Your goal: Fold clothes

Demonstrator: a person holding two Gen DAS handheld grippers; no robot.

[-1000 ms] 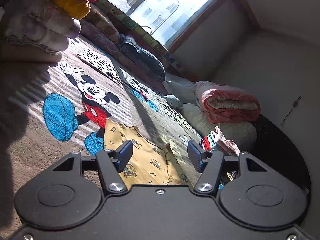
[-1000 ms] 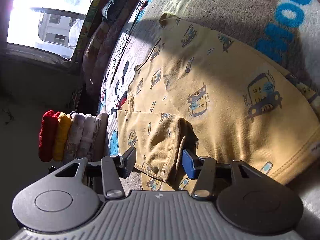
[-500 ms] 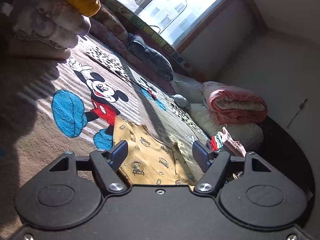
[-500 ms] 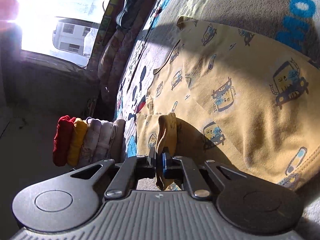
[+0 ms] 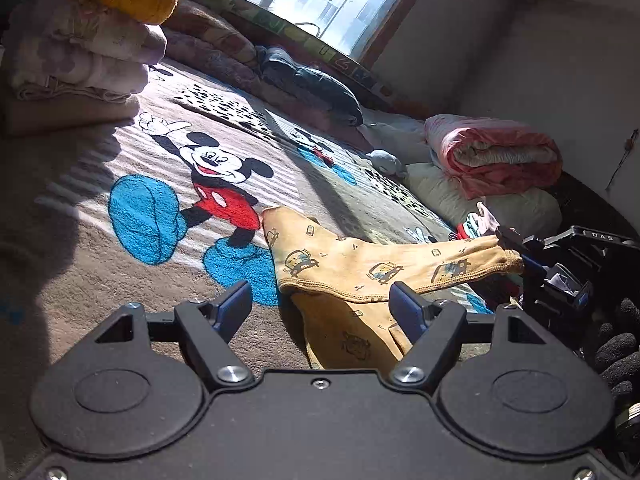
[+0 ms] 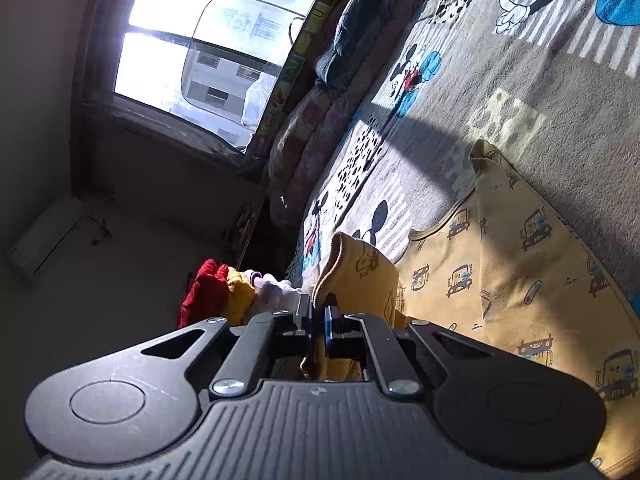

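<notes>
A yellow child's garment (image 5: 348,268) printed with small cars lies on the Mickey Mouse blanket (image 5: 120,152). One of its ends is lifted off the blanket toward the right, pinched in my right gripper (image 5: 516,254). In the right wrist view my right gripper (image 6: 318,320) is shut on that folded yellow cuff, with the rest of the garment (image 6: 520,264) spread flat to the right. My left gripper (image 5: 322,304) hovers open just in front of the garment's near fold, touching nothing.
A stack of folded clothes (image 5: 84,44) in red, yellow and pale prints stands at the far left. A pink rolled quilt (image 5: 496,152) on pillows and a dark bundle (image 5: 312,84) lie by the window. A black gloved hand (image 5: 616,352) is at the right edge.
My right gripper shut on the yellow cuff and lifted it up off the blanket, stretching the cloth. My left gripper stayed open and drew slightly back, bringing the right gripper into its view.
</notes>
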